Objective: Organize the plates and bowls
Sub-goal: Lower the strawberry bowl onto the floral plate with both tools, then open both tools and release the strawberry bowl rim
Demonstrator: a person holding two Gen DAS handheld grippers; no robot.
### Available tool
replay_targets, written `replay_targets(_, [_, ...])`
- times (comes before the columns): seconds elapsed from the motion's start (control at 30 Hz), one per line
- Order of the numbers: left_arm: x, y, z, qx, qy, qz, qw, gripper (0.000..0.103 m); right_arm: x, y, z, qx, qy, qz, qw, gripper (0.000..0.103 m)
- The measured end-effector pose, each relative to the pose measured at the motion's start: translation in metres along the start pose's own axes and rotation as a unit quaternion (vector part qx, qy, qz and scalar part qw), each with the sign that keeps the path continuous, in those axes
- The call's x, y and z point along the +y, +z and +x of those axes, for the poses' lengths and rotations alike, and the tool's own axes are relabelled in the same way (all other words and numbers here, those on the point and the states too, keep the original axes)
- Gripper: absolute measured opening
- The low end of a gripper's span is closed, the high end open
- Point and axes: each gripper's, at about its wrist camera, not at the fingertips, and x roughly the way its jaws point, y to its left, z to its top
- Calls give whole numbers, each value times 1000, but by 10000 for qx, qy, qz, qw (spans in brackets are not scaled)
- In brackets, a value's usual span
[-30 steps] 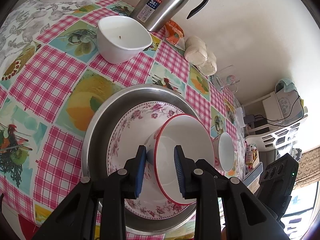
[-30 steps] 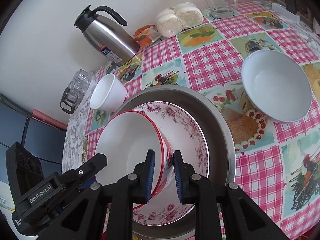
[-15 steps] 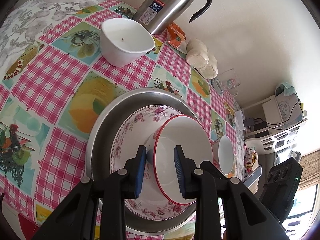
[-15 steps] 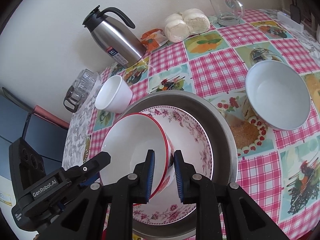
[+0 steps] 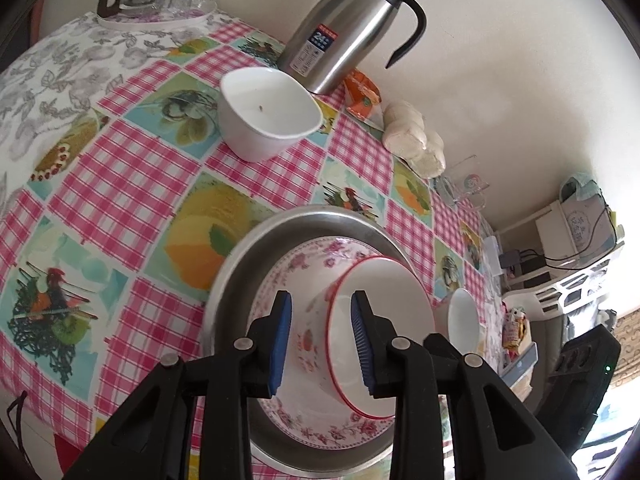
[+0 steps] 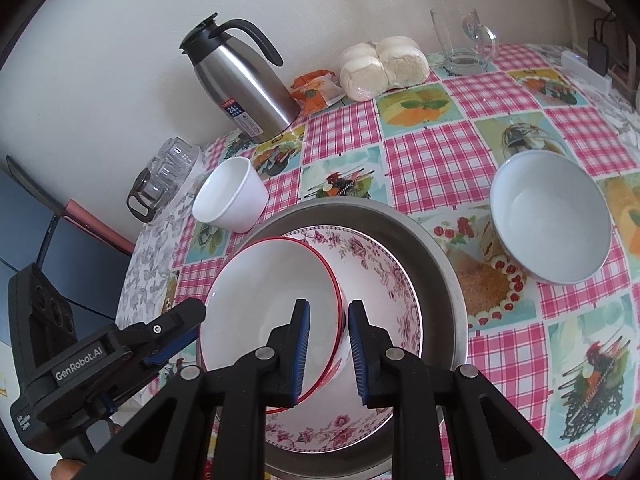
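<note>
Red-rimmed bowl (image 5: 380,332) sits tilted inside the floral bowl (image 5: 316,424), which is nested in the steel basin (image 5: 236,276) near the bench's front edge.

Left wrist view: left tool (image 5: 321,340) straddles the bowl's near-left wall; one pad outside on the painted side, other inside the white hollow. Pads look just clear of the wall, so spread, not pinching. Bowl's mouth faces right, away from this tool, toward the right one. Jaws have just been opening w/ the wall between them. Vs earlier: gap btwn pads plainly wider; the camera's view has shifted, so more of the thermos (image 5: 344,36) and the glass tray at the far-left corner shows. White square bowl (image 5: 266,114) stands apart, toward the back of the bench, in front of the thermos.

Right wrist view: right tool (image 6: 325,346) has the bowl's right rim btwn its pads; the left pad lies inside against the wall, the right one stands a little off the outside. Narrow, but whether it really pinches I can't tell. Left tool (image 6: 168,344) is seen at the opposite rim. Vs earlier: bowl lies lower and flatter in the floral bowl. Plain white bowl (image 6: 552,216) waits well apart toward the right edge; judged next to stack, right hand nearer.
</note>
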Motion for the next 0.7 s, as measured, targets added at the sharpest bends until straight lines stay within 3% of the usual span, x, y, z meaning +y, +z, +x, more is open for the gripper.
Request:
replay_targets(0.07, [1,2,-2,-86,92,22,9999,40,1,1,0,-40,-72,-52,10000,23])
replay_targets(0.17, [0,3,-6,-216,355,120,9991,47,2,1,-1,-87,-205,-127,9997,40])
replay_targets(0.23, [1,4,-6,-242,598,148,9978,54,2,1,-1,-122,-288,-186,9993,42])
replay_targets(0.33, [5,4,-5,-235,922,131,9954,59,3,1,-2,-165,-362,-255,9989,53])
replay_targets(0.47, [11,4,-4,-210,1138,46,9933,79,5,1,-1,-191,-457,-335,9982,66])
replay_targets(0.6, [17,4,-4,-236,1466,5,9889,82,4,1,2,-139,-541,-365,9978,77])
replay_targets(0.7, [22,6,-6,-311,1622,-80,9862,91,4,1,3,-137,-572,-357,9976,84])
